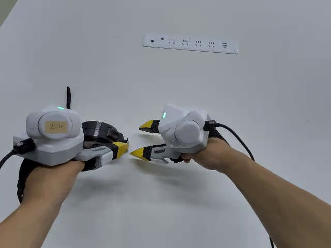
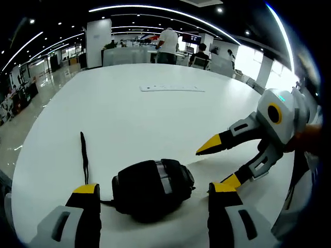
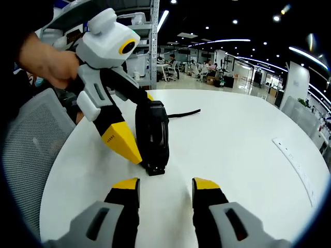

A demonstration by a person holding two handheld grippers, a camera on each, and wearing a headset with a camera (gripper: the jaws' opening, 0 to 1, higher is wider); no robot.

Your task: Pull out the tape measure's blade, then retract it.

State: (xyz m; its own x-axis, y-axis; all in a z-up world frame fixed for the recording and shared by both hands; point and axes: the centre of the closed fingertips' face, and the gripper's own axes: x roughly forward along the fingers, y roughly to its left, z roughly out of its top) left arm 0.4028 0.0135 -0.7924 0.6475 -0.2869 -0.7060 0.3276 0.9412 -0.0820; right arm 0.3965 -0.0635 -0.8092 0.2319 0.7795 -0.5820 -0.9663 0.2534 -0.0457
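The black tape measure [image 1: 101, 132] lies on the white table [image 1: 165, 206] with its blade in, and its black wrist strap [image 1: 68, 96] trails away behind it. My left gripper [image 1: 113, 140] is open and straddles the case [image 2: 152, 189], with a small gap on each side. In the right gripper view, one yellow left fingertip [image 3: 120, 141] sits in front of the case [image 3: 152, 135]. My right gripper [image 1: 143, 139] is open and empty. It points at the case's front end from a short way off, its jaws [image 3: 166, 186] aimed at the lower corner.
A white power strip [image 1: 190, 43] lies flat at the far side of the table. A grey mesh chair [image 3: 31, 150] stands off the table edge behind the left gripper. Desks and people fill the office in the background.
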